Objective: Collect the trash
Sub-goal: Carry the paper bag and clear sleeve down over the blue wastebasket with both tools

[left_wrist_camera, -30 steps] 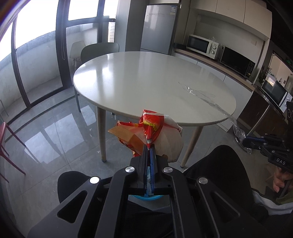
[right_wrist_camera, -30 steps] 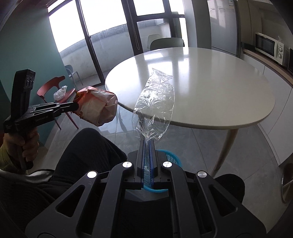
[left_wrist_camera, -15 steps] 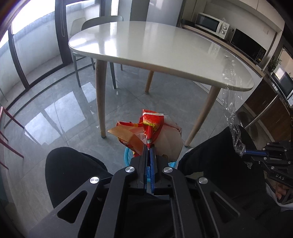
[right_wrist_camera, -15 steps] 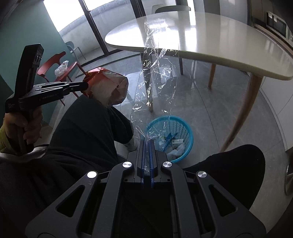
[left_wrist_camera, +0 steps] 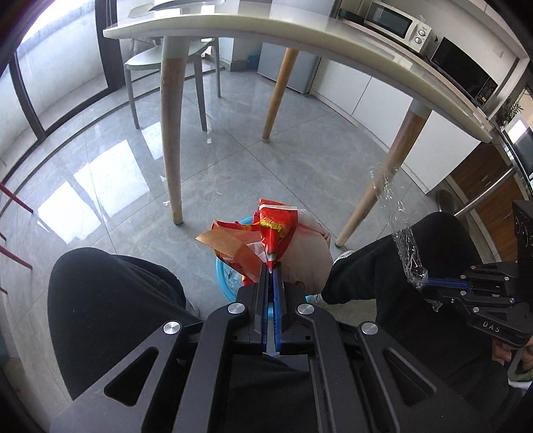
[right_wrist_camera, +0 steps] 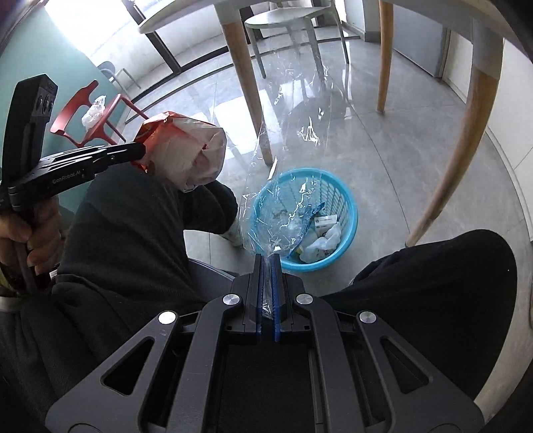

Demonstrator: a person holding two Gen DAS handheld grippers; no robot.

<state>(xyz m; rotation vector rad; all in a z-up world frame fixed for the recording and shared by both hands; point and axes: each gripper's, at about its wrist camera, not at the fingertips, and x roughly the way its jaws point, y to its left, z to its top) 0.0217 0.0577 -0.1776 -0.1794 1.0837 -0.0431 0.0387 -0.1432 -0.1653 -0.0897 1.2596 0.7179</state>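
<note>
Trash fills both views. Left wrist view: the left claw [left_wrist_camera: 272, 266] is clenched on a crumpled red and orange snack wrapper with a white plastic bag bunched behind it [left_wrist_camera: 266, 233], holding it up above a round blue plastic basket [left_wrist_camera: 224, 276], of which only a sliver of rim shows behind the wrapper. A person's legs in black trousers [left_wrist_camera: 110, 299] sit on either side of the basket. At the right edge, the right claw [left_wrist_camera: 428, 283] pinches the lower end of a long strip of clear crinkled plastic film [left_wrist_camera: 399, 226], which stands upward. A round white worktop on tapered wooden legs [left_wrist_camera: 299, 30] arches across the top, over a grey tiled floor [left_wrist_camera: 100, 173]

Right wrist view: the right claw [right_wrist_camera: 267, 258] grips the clear film [right_wrist_camera: 293, 173], which fans out in front of the lens and partly veils the blue basket [right_wrist_camera: 346, 246] on the floor. Inside the basket lie white scraps and a blue wrapper. At the left, the left claw [right_wrist_camera: 141, 151], gripped by a hand [right_wrist_camera: 30, 233], holds the red and white wrapper bundle [right_wrist_camera: 186, 153] up over the person's knee, left of the basket
</note>
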